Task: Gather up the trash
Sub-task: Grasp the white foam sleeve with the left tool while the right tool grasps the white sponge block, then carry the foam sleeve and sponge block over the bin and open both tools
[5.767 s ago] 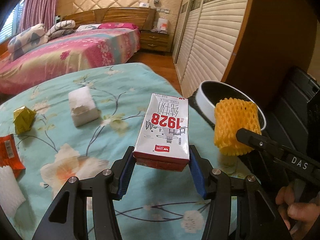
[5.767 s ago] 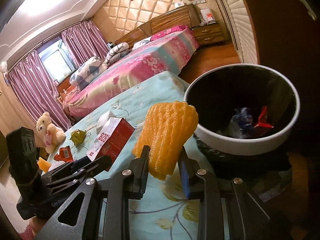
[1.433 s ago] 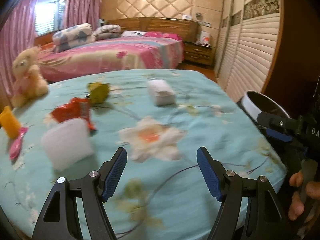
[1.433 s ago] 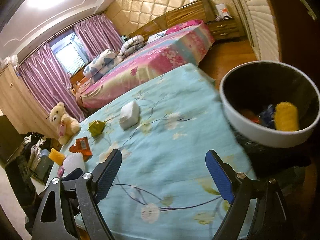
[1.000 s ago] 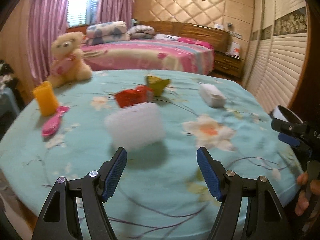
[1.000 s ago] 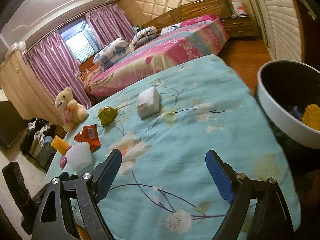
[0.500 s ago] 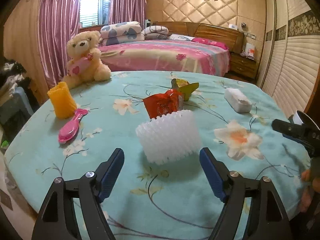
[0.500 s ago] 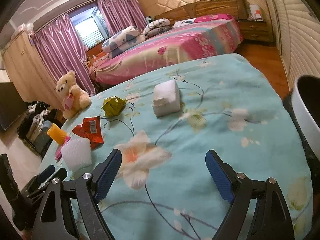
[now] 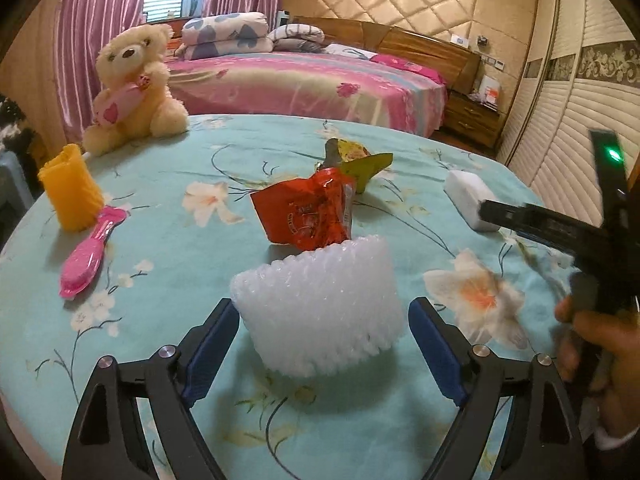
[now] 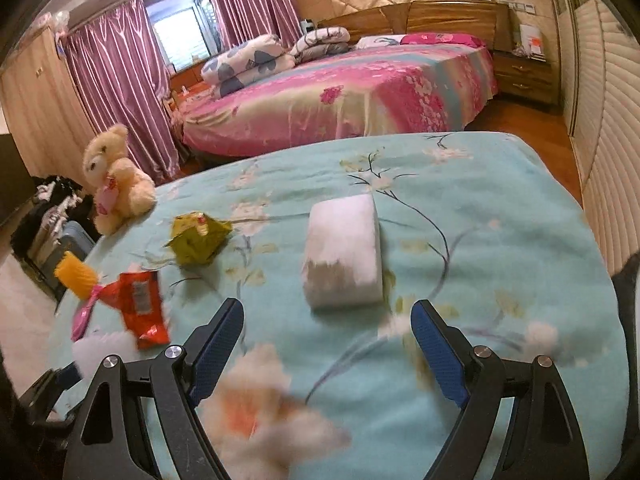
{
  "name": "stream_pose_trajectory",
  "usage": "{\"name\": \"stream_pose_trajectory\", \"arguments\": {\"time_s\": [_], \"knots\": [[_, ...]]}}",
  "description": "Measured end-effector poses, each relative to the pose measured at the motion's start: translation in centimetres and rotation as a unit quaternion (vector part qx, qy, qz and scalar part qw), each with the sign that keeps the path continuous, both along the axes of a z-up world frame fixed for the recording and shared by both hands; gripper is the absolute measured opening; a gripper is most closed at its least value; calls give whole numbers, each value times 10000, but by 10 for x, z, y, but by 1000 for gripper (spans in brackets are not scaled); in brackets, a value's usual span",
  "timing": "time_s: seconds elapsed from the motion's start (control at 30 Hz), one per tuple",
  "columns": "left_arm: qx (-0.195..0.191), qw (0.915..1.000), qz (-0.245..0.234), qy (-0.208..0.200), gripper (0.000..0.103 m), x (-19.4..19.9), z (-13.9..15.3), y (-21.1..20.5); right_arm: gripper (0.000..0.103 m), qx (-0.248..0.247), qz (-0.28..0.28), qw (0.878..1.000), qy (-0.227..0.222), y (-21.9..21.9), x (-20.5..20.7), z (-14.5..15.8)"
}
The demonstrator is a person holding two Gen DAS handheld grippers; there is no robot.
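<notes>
Both tools have swung from the bin; left tool [image 9: 322, 346], jaws opening, straddles the white foam net [image 9: 320, 308] ungripped; right tool [image 10: 326, 354] gapes empty before the white block [image 10: 344, 256]; red wrapper [image 9: 306, 212] and green wrapper [image 9: 356, 160] remain.

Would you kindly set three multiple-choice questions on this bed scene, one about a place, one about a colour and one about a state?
1. Where does the white foam fruit net sit?
A. between the left gripper's open fingers
B. against the teddy bear
C. on top of the red wrapper

2. What colour is the plastic hairbrush by the yellow foam sleeve?
A. green
B. pink
C. black

3. What does the right gripper hold?
A. the white tissue pack
B. the crumpled green wrapper
C. nothing

Answers:
1 A, the net stands between the blue pads, which are opening and do not press on it.
2 B, its handle and head are bright pink.
3 C, its jaws stand wide, with the white tissue pack ahead of them on the teal floral bedspread.
</notes>
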State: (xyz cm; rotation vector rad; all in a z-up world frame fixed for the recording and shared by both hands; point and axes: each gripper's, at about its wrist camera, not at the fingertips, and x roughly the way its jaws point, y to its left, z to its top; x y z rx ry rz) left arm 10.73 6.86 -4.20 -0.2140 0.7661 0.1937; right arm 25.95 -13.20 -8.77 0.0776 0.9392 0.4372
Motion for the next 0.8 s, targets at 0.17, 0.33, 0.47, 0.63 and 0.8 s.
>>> {"name": "stream_pose_trajectory", "arguments": {"time_s": [0.17,0.33,0.47,0.63,0.8], "knots": [[-46,10000,-56,8,73,4,-5,1,86,-172,39,9996,228,10,21,-12],[11,9995,-307,4,38,4,-6,-7,49,-269,4,9994,207,9,23,-13],[22,9986,-514,-134,29,-1,1,-16,47,-137,-7,9998,124,-1,9,-6],[-118,9961,-823,-282,27,-4,7,-31,47,54,-36,9999,78,-22,-17,3],[-230,9932,-1102,-282,27,2,8,-47,47,290,-239,9993,51,-57,-45,13]]}}
